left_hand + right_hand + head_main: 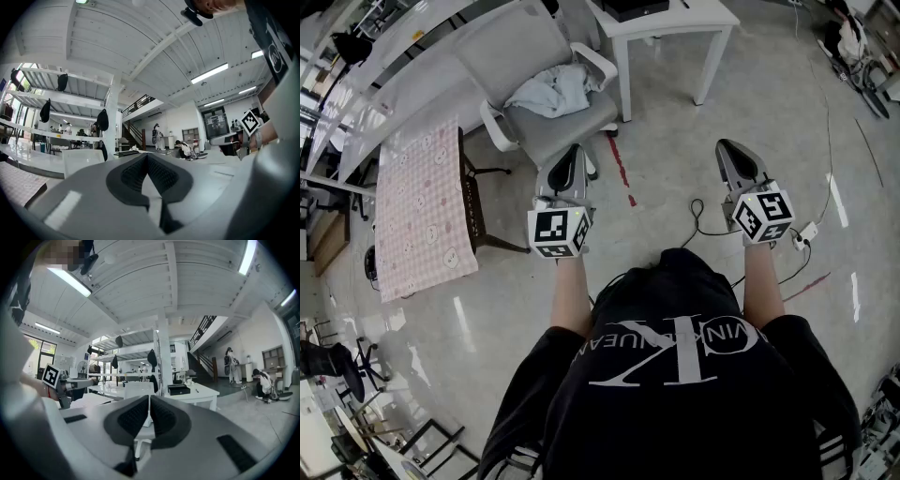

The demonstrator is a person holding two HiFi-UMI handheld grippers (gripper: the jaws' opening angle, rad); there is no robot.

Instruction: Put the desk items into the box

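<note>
Desk items and the box do not show in any view, so where they lie cannot be told. The head view shows only a floor (675, 178), a grey chair (525, 56) with a pale cloth (553, 91) on its seat, a low counter (422, 206) under a pink checked cover with nothing on it, and a white table (670, 21) farther off. The person stands on the open floor and holds both tools out level. The left gripper (574, 152) has its jaws pressed together with nothing between them, and the right gripper (729, 146) is closed and empty too; each gripper's own view looks past its meeting pads into the hall. With the items unseen, how they will handle is only a guess. Such things are probably small, light and mixed, some stiff, some slick or easily crushed. Each would likely be best taken across its narrowest firm part, near its middle, with a gentle squeeze. The task looks not yet begun.
</note>
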